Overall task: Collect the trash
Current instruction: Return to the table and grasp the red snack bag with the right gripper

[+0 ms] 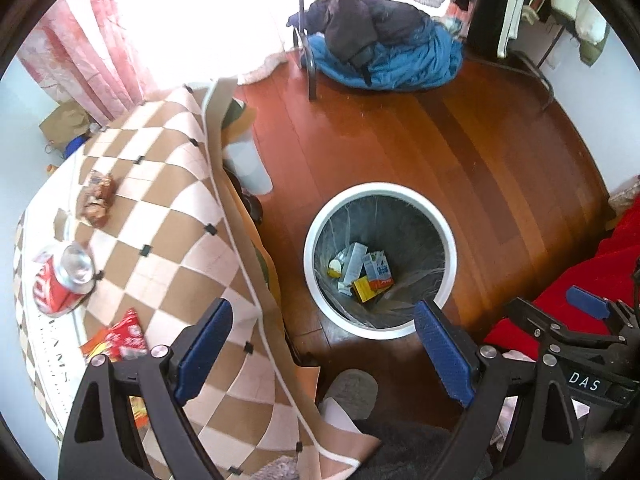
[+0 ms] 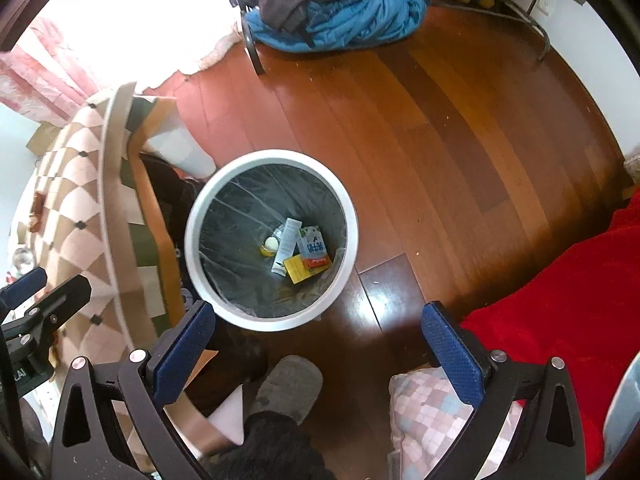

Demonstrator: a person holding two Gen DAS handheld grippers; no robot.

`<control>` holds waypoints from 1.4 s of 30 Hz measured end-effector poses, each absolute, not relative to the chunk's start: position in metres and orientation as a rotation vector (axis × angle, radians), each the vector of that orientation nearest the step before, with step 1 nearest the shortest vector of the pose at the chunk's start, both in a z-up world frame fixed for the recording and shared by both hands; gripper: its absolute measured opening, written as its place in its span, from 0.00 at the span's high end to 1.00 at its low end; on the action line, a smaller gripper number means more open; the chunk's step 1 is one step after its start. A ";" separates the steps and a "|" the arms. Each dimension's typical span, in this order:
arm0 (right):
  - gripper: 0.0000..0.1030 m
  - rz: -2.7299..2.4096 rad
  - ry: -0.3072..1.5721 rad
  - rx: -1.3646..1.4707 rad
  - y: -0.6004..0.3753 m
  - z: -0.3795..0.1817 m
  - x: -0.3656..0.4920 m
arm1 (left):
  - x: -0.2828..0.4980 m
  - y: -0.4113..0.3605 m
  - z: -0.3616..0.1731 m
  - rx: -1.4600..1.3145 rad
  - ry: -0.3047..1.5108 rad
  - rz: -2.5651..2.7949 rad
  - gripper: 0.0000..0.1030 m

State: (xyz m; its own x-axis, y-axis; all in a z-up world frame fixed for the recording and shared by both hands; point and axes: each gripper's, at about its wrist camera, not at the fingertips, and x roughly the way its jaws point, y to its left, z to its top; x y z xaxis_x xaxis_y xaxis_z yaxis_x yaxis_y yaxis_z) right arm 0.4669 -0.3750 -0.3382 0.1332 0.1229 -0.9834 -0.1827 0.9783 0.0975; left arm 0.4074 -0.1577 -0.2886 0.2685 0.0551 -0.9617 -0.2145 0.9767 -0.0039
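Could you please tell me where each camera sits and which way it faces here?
Left wrist: on the left gripper, facing down at the table edge and bin; open fingers, right gripper and slipper show.
Right wrist: on the right gripper, straight down over bin; open fingers, slipper.
Shared: bin, floor, slipper.

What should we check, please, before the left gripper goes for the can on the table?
1. Left gripper empty, jaws wide: ok.
2. Right gripper empty, jaws wide: ok.
3. Can in view, lying on its side on the table: ok.
4. Nothing on the can: ok.
5. Bin open, room above the trash inside: ok.
6. Can empty of liquid: cannot tell.
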 end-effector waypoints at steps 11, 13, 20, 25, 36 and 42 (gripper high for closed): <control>0.00 0.264 1.287 -0.001 -0.366 -0.246 0.432 | 0.354 -0.133 -0.201 -0.192 1.125 0.218 0.10; 0.00 0.291 1.255 0.035 -0.360 -0.223 0.424 | 0.339 -0.121 -0.184 -0.206 1.086 0.238 0.10; 0.00 0.445 1.198 0.073 -0.301 -0.173 0.387 | 0.263 -0.036 -0.176 -0.251 1.055 0.405 0.10; 0.00 0.614 1.267 0.038 -0.214 -0.197 0.357 | 0.200 0.044 -0.233 -0.333 1.151 0.584 0.10; 0.34 0.742 1.477 -0.036 -0.062 -0.321 0.332 | 0.148 0.138 -0.339 -0.494 1.279 0.684 0.10; 0.66 0.743 1.522 -0.039 -0.031 -0.357 0.343 | 0.165 0.120 -0.341 -0.528 1.260 0.534 0.10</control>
